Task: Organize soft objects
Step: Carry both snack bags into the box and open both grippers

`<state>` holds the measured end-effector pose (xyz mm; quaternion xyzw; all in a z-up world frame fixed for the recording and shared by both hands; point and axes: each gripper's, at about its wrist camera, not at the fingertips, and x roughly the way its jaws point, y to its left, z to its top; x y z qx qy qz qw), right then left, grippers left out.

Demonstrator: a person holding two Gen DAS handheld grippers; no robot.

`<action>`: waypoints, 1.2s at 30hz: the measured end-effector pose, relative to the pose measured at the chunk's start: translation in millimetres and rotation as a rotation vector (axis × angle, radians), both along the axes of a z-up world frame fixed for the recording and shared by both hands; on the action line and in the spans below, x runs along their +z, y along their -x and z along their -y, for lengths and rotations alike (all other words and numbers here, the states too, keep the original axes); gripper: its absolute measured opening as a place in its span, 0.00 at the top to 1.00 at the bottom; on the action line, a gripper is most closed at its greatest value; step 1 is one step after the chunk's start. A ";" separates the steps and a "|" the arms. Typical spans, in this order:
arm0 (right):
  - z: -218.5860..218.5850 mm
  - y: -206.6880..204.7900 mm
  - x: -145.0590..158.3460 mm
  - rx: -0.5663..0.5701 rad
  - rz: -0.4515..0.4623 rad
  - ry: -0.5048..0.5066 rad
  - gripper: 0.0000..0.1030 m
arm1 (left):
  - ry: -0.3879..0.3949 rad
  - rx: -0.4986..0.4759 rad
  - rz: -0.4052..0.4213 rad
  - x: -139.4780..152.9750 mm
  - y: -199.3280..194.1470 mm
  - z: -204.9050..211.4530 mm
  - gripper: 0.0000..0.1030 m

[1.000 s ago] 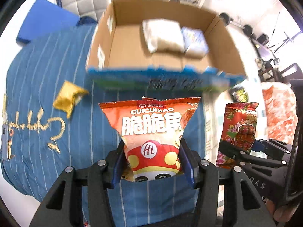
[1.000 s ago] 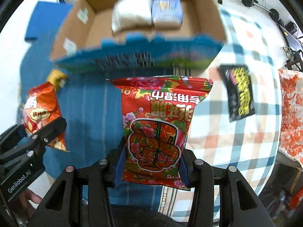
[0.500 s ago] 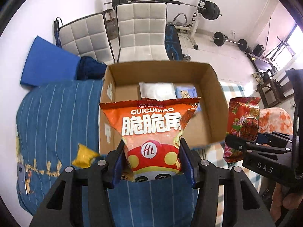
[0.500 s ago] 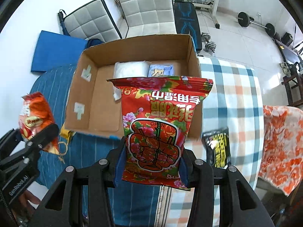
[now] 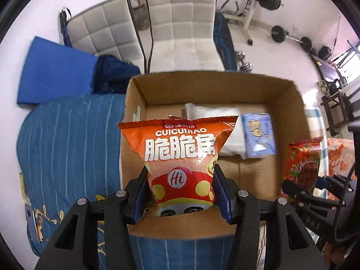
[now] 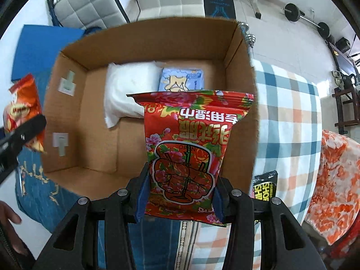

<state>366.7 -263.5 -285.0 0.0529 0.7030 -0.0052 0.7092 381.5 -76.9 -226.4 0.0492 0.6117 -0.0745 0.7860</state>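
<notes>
**Two snack bags held over the open box**

The orange bag (image 5: 180, 164) sits pinched by its lower half between the left gripper's (image 5: 181, 193) jaws, which are closed onto its sides; its top stands up ahead of the jaws, printed face toward the camera. Beyond and below it lies the floor of the cardboard box (image 5: 290, 117), so the bag hangs over the box's near-left part, just past the near wall.

The red bag (image 6: 187, 150) is clamped the same way in the right gripper (image 6: 180, 193), jaws closed on its lower sides, its printing upside down. It hangs over the near-right part of the box, close to the right wall.

Ahead of both sets of jaws, against the far wall inside the box, a white packet (image 6: 128, 90) lies flat with a pale blue packet (image 6: 182, 78) touching it on the right. The rest of the box floor ahead of the jaws is bare cardboard.

The box rests on a bed: a blue striped cover (image 5: 67, 139) to the left of the jaws, a plaid sheet (image 6: 290, 103) to the right. A black packet (image 6: 264, 189) lies on the plaid just right of the right jaws. Past the box stand two white padded chairs (image 5: 182, 29), a blue mat (image 5: 56, 72) and weights on the floor.
</notes>
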 end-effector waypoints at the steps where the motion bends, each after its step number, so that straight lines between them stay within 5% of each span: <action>1: -0.5 -3.3 -8.3 0.002 -0.015 0.002 0.52 | -0.003 0.006 -0.019 -8.3 -6.8 -1.3 0.52; 11: -4.8 -17.2 -59.6 0.011 -0.101 0.035 0.52 | -0.034 0.011 -0.163 -69.9 -52.4 -2.1 0.52; 20: -11.1 -27.2 -72.4 0.029 -0.120 0.048 0.52 | -0.043 -0.010 -0.208 -85.0 -72.4 6.7 0.51; 23: -12.1 -25.1 -75.6 0.032 -0.132 0.046 0.52 | -0.045 -0.016 -0.259 -93.5 -78.3 7.6 0.33; 29: -15.0 -22.7 -75.6 0.037 -0.134 0.056 0.49 | -0.065 0.037 -0.228 -88.1 -79.7 0.3 0.33; 34: -13.2 -22.7 -61.6 0.000 -0.102 0.030 0.22 | -0.067 0.076 -0.170 -72.5 -68.8 -7.9 0.33; 36: -12.9 -20.9 -56.3 -0.012 -0.088 0.015 0.20 | -0.058 0.079 -0.155 -65.2 -62.9 -8.9 0.33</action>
